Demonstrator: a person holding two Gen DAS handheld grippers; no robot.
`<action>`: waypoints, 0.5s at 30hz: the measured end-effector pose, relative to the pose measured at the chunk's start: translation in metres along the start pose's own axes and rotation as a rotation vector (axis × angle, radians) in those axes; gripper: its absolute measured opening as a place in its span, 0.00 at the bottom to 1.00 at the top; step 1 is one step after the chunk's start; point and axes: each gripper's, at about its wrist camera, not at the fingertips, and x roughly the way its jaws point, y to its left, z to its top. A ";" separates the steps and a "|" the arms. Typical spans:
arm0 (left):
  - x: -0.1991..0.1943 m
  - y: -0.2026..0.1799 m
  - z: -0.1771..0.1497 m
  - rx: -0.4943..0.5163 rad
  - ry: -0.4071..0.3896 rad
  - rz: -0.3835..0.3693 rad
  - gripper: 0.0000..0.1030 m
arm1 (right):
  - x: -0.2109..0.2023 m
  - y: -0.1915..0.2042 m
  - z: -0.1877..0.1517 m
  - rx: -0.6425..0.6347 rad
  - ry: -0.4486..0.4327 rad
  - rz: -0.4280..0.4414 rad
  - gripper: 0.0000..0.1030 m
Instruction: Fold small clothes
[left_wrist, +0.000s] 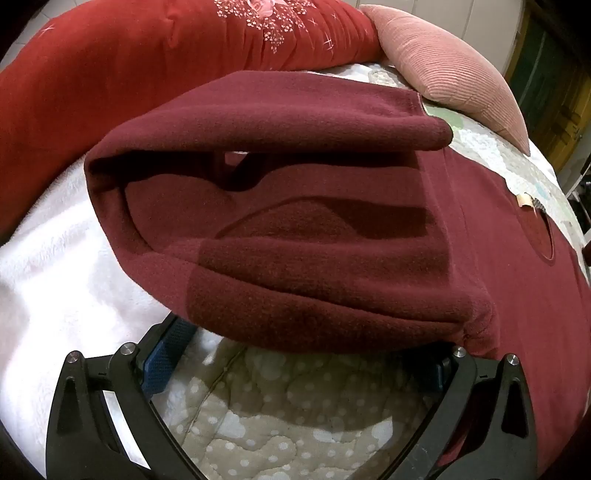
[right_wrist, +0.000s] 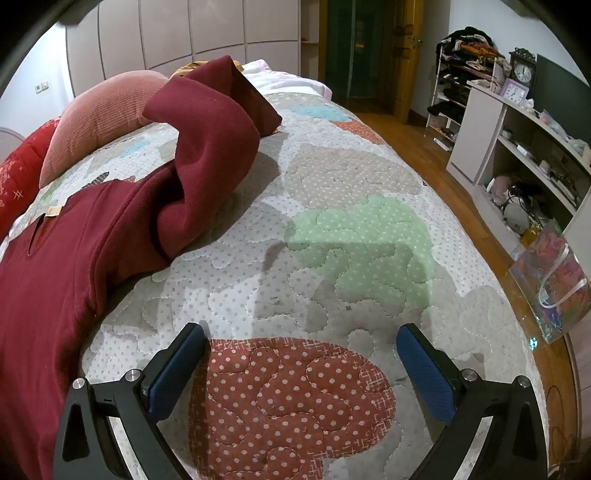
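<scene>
The maroon garment (left_wrist: 295, 229) filled the middle of the left wrist view, folded over itself on the quilted bedspread (right_wrist: 351, 240), while the left gripper (left_wrist: 306, 354) stood spread wide at its near edge and the right gripper (right_wrist: 301, 343) gaped wide, holding nothing, at bottom centre.

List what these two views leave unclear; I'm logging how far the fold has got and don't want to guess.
- Left wrist view: the maroon sweater drapes over the left gripper, hiding its fingertips, so contact is unclear.
- Left wrist view: what lies inside the folded layers is in shadow.
- Right wrist view: the sweater's lower body is cut off by the left edge.
- Right wrist view: the neck label is too small to read.
- The right gripper is open over the quilt.
</scene>
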 end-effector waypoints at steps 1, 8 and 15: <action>0.000 0.000 0.000 -0.002 0.000 -0.003 0.99 | 0.000 0.000 0.000 0.000 0.000 0.000 1.00; 0.000 0.000 0.000 -0.001 -0.004 -0.002 0.99 | 0.000 0.000 0.000 0.000 0.000 0.000 1.00; -0.001 -0.002 0.000 -0.002 0.007 0.002 0.99 | 0.000 0.000 0.000 0.000 0.000 0.000 1.00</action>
